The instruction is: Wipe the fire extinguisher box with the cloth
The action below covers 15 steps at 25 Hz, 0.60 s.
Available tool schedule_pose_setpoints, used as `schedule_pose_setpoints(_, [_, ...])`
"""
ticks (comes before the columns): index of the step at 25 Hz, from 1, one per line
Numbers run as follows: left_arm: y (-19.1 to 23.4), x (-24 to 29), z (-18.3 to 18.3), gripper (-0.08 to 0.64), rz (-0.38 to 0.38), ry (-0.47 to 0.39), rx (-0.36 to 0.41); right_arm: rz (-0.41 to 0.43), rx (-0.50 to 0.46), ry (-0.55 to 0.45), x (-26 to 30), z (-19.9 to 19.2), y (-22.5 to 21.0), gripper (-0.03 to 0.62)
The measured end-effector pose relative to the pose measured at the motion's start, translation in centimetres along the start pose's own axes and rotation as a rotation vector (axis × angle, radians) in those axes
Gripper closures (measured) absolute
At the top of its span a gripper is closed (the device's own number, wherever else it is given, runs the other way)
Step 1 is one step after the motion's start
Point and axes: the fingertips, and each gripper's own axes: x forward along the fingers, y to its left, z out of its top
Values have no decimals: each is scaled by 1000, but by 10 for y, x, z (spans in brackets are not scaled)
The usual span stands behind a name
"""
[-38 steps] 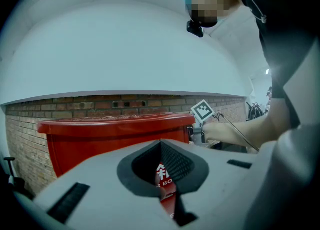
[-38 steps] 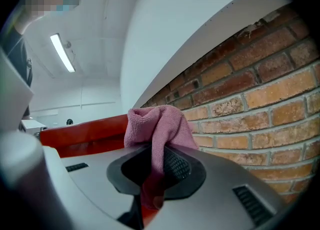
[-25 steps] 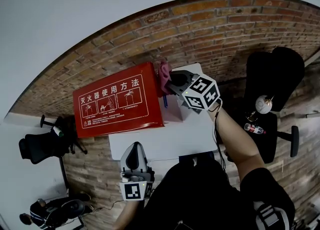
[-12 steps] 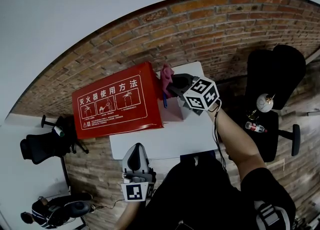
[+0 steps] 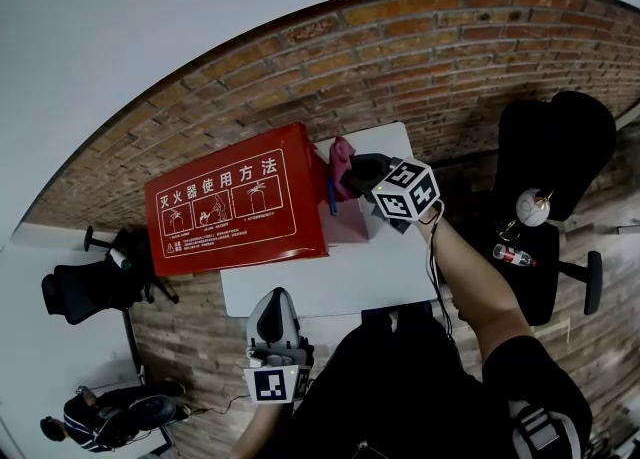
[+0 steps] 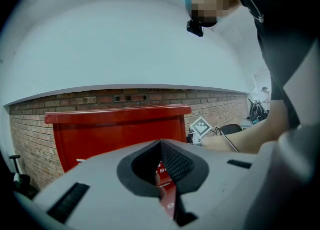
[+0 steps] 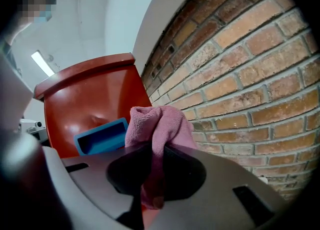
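Brick-backed table (image 5: 330, 287): right gripper (image 5: 354, 171) clamps cloth (image 5: 342, 156) beside fire extinguisher box (image 5: 235, 212); left gripper (image 5: 272, 301) closed, empty. Advise flat, firm contact.

Red fire extinguisher box (image 5: 236, 212) with white print, blue handle (image 7: 101, 136), pink cloth (image 7: 157, 130), white table (image 5: 330, 277), red-brown brick wall (image 5: 420, 57), black-and-white marker cube (image 5: 406, 190).

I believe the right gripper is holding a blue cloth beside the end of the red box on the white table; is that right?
Not quite: the cloth is pink, not blue, as the right gripper view shows. The rest holds: the right gripper is shut on it beside the end of the red box, which stands on the white table.
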Motion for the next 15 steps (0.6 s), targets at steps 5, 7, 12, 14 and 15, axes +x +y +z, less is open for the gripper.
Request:
schedule_pose_setpoints(5, [0, 2, -3, 511, 4, 9, -4, 8, 53, 20, 4, -16, -9, 531])
schedule_pose_setpoints(7, [0, 3, -5, 511, 7, 18, -7, 15, 81, 26, 5, -23, -12, 531])
schedule_pose_setpoints(12, [3, 7, -7, 511, 6, 19, -4, 33, 161, 41, 10, -37, -21, 531])
schedule_pose_setpoints(14, [3, 8, -7, 511, 7, 22, -3, 41, 204, 39, 11, -41, -24, 531])
schedule_pose_setpoints(15, [3, 9, -7, 511, 8, 24, 0, 44, 226, 35, 12, -42, -25, 531])
